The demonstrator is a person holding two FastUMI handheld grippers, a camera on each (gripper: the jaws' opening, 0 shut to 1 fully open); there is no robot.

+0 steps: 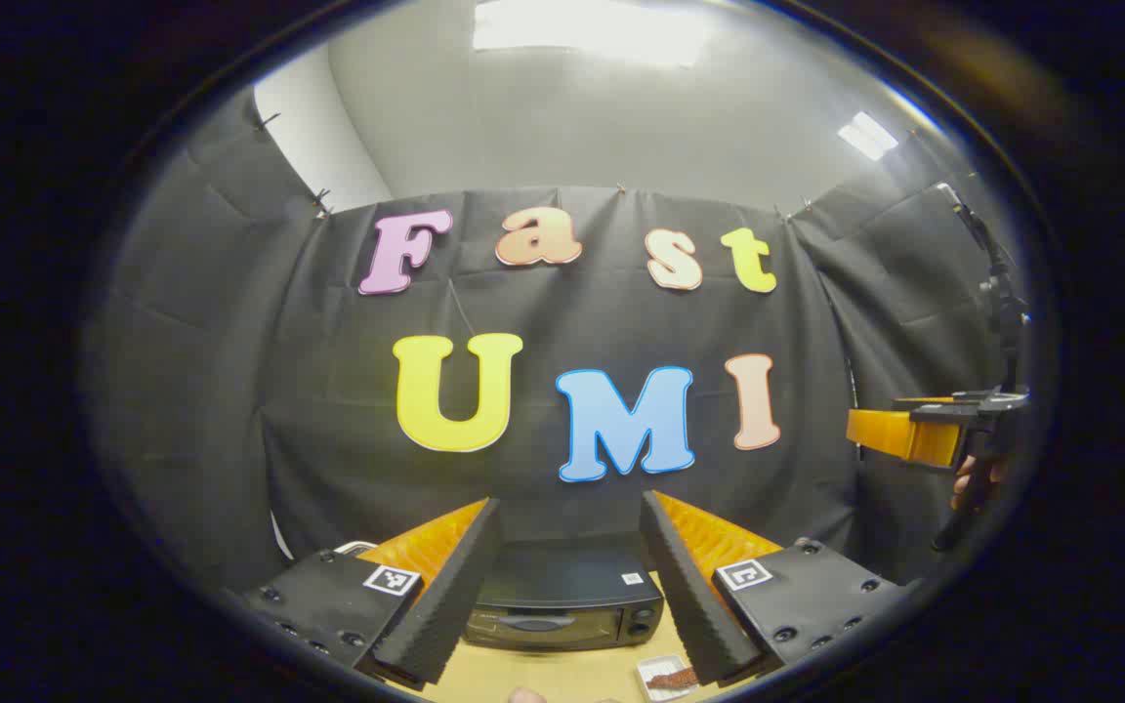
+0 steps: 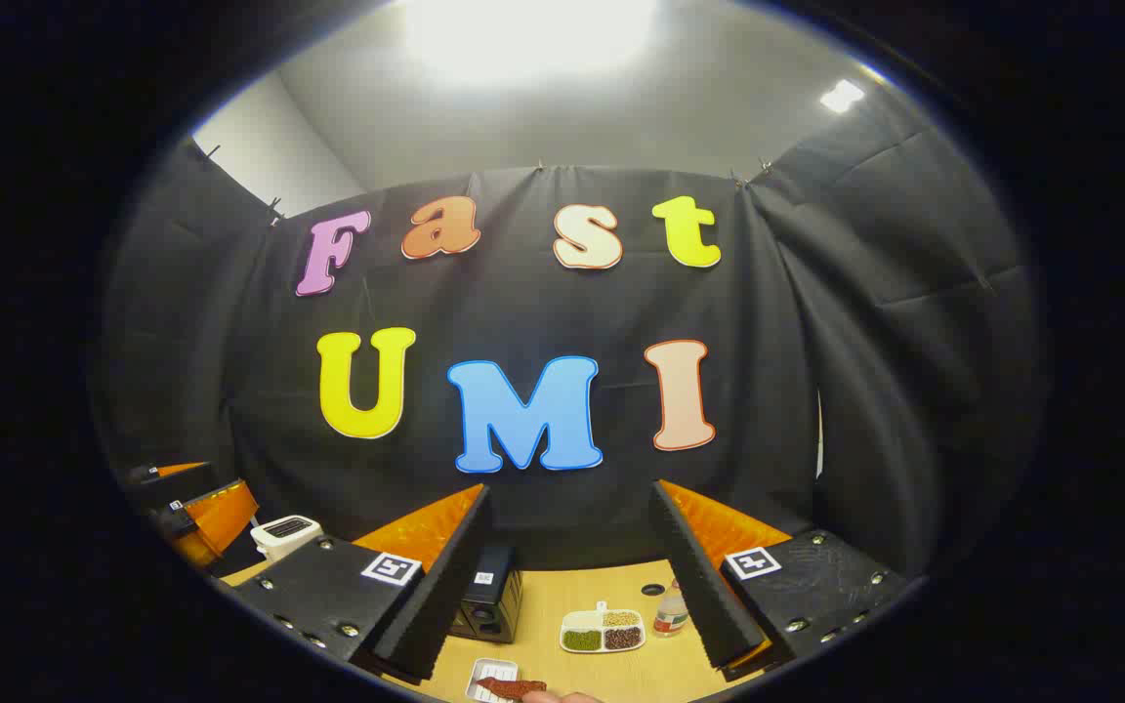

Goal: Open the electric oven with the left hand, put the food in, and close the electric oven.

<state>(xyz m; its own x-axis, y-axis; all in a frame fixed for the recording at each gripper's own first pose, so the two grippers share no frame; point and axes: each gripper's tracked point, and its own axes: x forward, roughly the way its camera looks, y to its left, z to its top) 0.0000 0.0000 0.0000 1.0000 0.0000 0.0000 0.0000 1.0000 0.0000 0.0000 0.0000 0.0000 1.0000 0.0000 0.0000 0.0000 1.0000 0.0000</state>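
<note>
Left gripper [image 1: 570, 586]: fingers spread, nothing held | right gripper [image 2: 572, 586]: spread, empty | oven [image 1: 562, 610] seen shut, bottom centre | food [image 1: 670, 678] lower right | risk: handle missed if approached off-line.

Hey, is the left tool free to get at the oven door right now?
Probably yes. The left tool is open and empty, and the oven sits shut straight ahead between its fingers, with nothing visible in the way; the food tray lies off to one side.

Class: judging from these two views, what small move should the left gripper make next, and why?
Probably lower the left gripper toward the oven door: its jaws stand open, high above the table, and the door looks closed.
</note>
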